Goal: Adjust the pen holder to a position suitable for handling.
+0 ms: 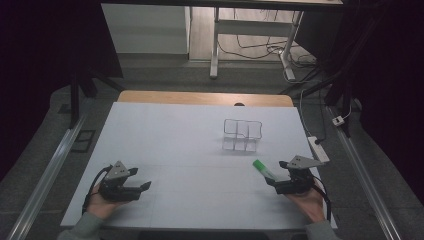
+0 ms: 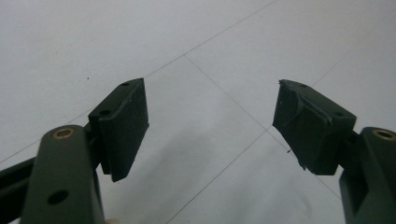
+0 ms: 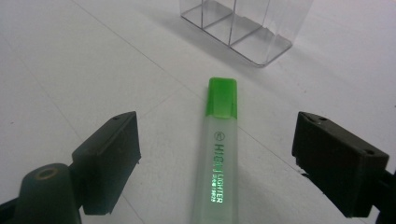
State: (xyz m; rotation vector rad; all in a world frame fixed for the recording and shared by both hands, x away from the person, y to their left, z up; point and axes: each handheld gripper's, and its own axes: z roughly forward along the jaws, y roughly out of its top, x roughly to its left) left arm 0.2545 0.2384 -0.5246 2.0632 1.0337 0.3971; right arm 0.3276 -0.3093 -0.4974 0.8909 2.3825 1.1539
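A green highlighter with a translucent body and green cap lies flat on the white table at the front right. Its cap points toward a clear plastic organizer with several compartments, which stands farther back. My right gripper is open, low over the table. In the right gripper view the highlighter lies between the wide-apart jaws of that gripper without touching either pad, and the organizer stands beyond. My left gripper rests at the front left. Its jaws are open with nothing between them.
A white power strip lies at the table's right edge. A wooden strip borders the far edge. Desk legs and cables stand on the floor beyond. Metal rails run along both sides.
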